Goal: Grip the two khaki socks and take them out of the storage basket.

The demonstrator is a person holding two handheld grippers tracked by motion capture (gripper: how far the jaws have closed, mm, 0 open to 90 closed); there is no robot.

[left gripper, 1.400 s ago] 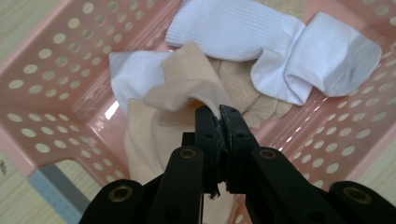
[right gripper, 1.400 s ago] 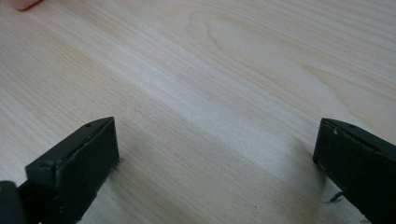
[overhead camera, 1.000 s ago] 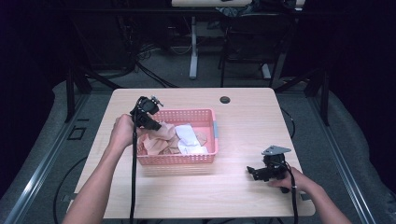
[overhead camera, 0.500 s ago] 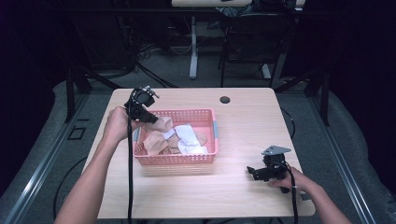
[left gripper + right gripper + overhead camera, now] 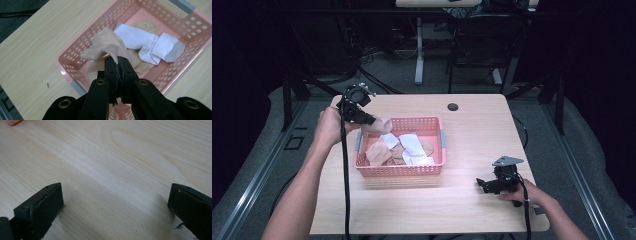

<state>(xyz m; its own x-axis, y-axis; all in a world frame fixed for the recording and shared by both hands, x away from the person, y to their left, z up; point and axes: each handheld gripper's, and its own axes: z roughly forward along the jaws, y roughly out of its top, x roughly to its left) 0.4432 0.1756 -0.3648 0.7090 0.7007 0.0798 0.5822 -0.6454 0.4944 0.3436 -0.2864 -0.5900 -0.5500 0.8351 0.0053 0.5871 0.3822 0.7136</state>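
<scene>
The left gripper (image 5: 371, 120) holds a beige sock (image 5: 379, 125) above the pink basket (image 5: 399, 170) — the right gripper (image 5: 484, 184) rests on the table (image 5: 472, 125).

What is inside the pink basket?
The pink basket holds white socks lying on beige ones. The left gripper pinches one beige sock above it. Whatever lies under the pile is covered.
</scene>
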